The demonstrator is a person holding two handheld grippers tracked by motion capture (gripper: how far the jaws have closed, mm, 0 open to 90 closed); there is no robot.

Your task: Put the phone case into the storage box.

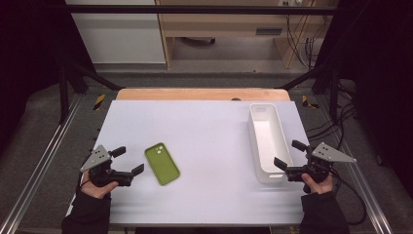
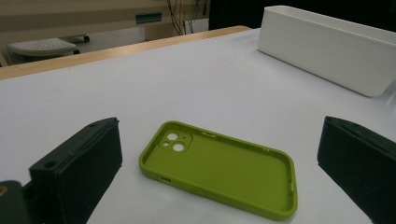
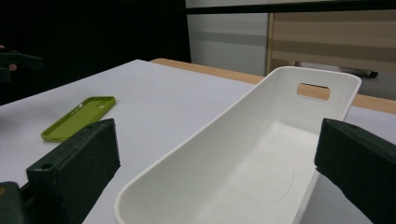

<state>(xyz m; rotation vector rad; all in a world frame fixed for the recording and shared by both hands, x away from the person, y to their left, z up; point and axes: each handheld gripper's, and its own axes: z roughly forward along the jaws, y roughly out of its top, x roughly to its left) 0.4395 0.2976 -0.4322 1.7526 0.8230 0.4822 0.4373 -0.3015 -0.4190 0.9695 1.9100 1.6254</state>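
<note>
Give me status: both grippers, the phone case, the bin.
Left gripper open, empty, beside green phone case. Right gripper open at near end of white bin, which is empty. Case lies hollow side up; nothing between it and the bin.

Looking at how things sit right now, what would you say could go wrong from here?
The green phone case lies flat, open side up, on the smooth white table, so the open left gripper may push it along instead of pinching its thin rim. The right gripper sits open close to the empty white bin and could nudge it.
</note>
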